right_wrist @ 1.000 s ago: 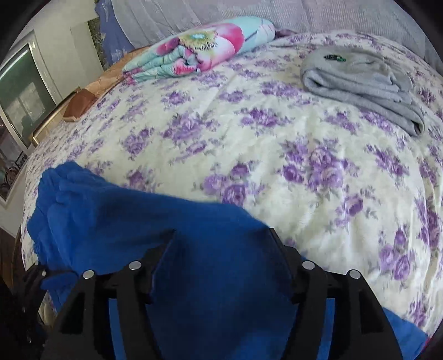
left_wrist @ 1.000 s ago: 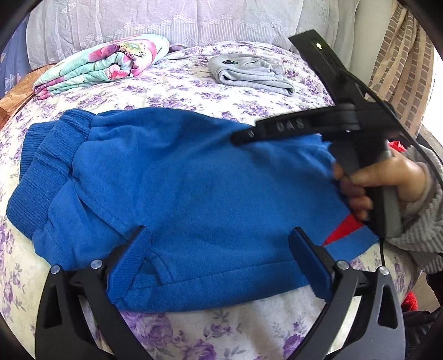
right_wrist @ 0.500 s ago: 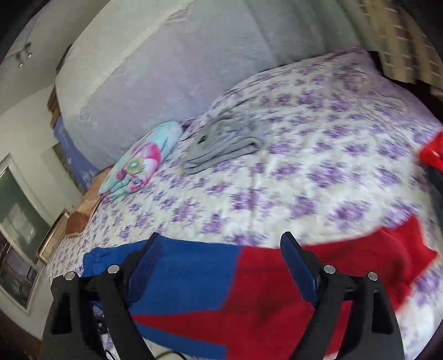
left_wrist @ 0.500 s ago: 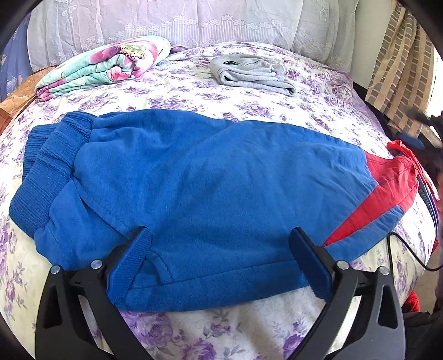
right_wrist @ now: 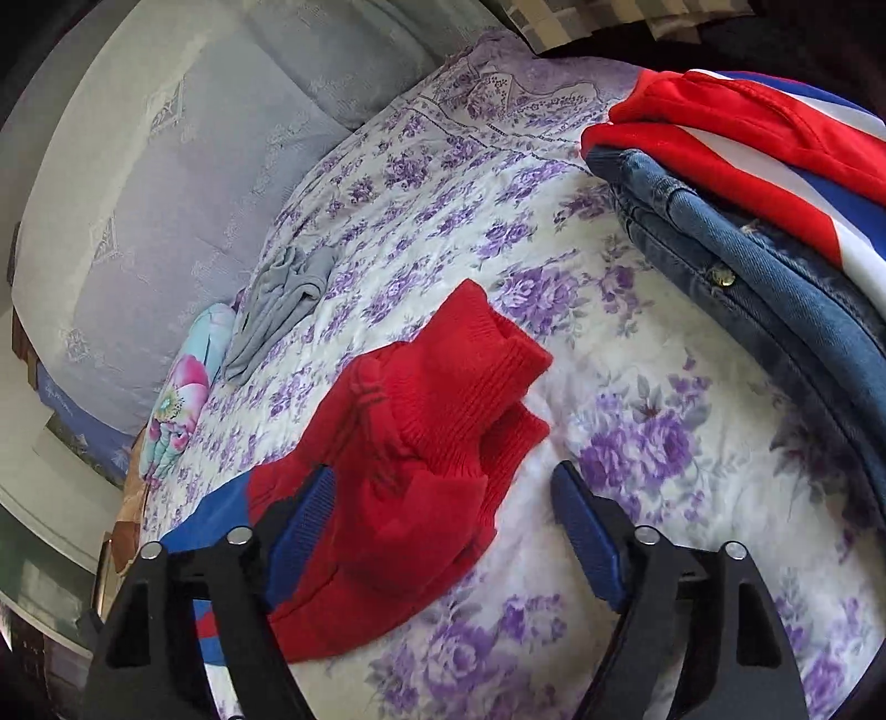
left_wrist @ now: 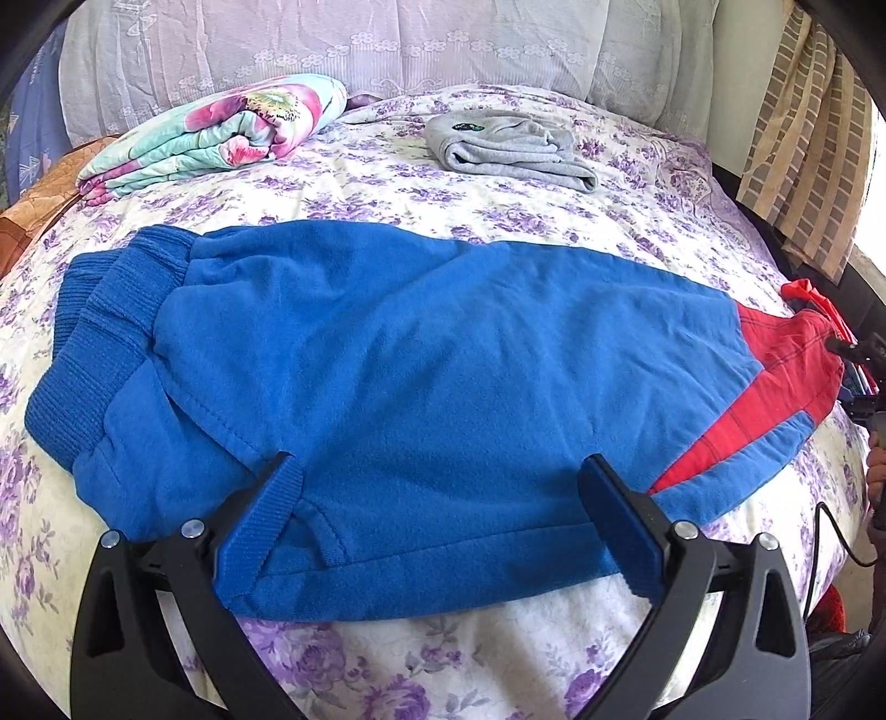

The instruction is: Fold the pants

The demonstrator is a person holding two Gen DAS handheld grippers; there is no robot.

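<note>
A wide bed with a cream sheet printed in purple flowers [left_wrist: 387, 183] fills the room. At its far end stands a pale padded headboard under white lace [left_wrist: 387, 50]. On the right, daylight comes through a tan brick-patterned curtain [left_wrist: 803, 166].

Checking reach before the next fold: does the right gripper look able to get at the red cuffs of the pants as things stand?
Probably yes. The right gripper is open right at the red cuffs, with red cloth already between its fingers. Nothing lies on the cuffs; the jeans sit apart.
</note>
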